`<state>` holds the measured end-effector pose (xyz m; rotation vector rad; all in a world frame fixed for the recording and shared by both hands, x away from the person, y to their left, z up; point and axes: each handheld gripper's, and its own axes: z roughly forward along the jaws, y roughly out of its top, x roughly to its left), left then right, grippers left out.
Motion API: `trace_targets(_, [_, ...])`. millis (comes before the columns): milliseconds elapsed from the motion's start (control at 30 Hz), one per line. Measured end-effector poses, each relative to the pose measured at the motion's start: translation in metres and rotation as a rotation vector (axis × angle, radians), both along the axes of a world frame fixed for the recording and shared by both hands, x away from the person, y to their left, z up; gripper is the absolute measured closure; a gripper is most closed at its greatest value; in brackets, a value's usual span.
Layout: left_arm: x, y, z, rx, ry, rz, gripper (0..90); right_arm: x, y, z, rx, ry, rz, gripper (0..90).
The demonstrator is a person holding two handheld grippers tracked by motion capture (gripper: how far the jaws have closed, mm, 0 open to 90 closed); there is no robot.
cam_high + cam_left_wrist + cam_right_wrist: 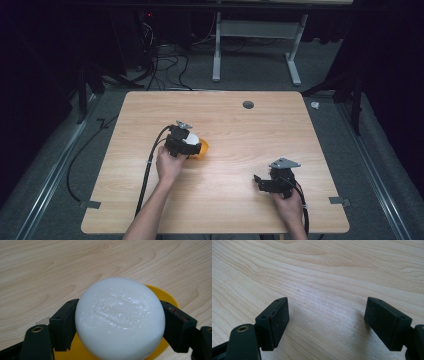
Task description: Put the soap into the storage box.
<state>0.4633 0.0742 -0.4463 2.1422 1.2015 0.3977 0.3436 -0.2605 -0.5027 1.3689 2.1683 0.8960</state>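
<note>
Gripping a round white soap bar (120, 320) by its two sides, the left tongs (186, 141) have their jaws pressed against the bar's left and right edges; the bar sits squarely between them, above a yellow dish (163, 296) whose rim peeks out beyond and below it, though whether bar and dish touch I cannot tell; the bar is close to circular, so it has no clear long axis, its flat face turned up toward the camera; a raised rectangular stamp marks that face, but the lettering is too soft to read; the left hand (170, 165) is plainly the nearer one, being already on the bar; farther right, the right tongs (272, 184) hover low over bare counter (324, 270), jaws spread wide with nothing between them, well apart from the soap; any coming move likely turns on lifting or setting the bar relative to the dish beneath the left tongs.
</note>
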Motion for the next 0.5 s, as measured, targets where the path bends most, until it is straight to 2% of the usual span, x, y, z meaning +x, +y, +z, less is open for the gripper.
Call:
trace_targets(300, [0.0018,-0.0017,-0.0035,0.008,0.003,0.002,23.8,0.0,0.0,0.0,0.0,0.0,0.0,20.8])
trace_targets(500, [0.0014,-0.0037,-0.0057,0.031,0.005,-0.001,23.8,0.0,0.0,0.0,0.0,0.0,0.0,20.8])
